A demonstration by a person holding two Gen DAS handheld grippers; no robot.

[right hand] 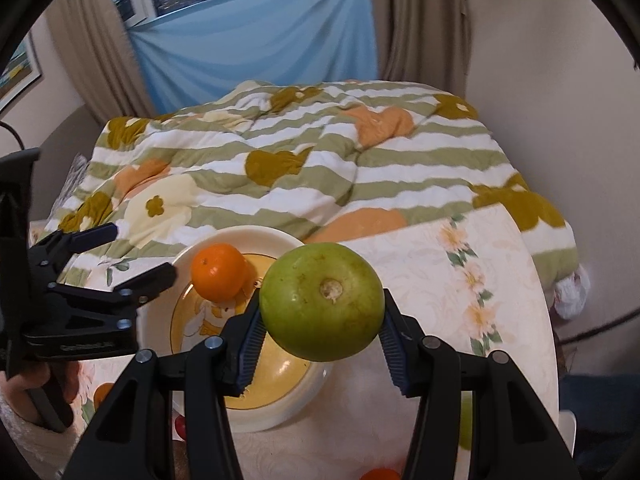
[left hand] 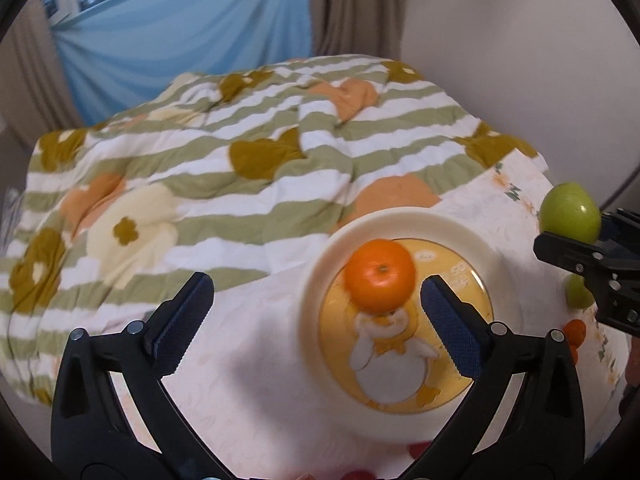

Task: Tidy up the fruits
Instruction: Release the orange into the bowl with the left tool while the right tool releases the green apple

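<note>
The left claw [left hand: 316, 320] is wide open with nothing in it. Just past it, an orange [left hand: 379, 275] sits in the cream bowl [left hand: 320, 280] on the desk [left hand: 248, 400]. To the right, the right claw [right hand: 322, 344] squeezes a green apple [right hand: 322, 300], maybe above the bowl's edge.

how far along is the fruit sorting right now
Done: one orange sits in the plate, with the left tool open above it. In hand: the right tool grips a green apple. Left: another green fruit and small orange fruit on the table.
</note>
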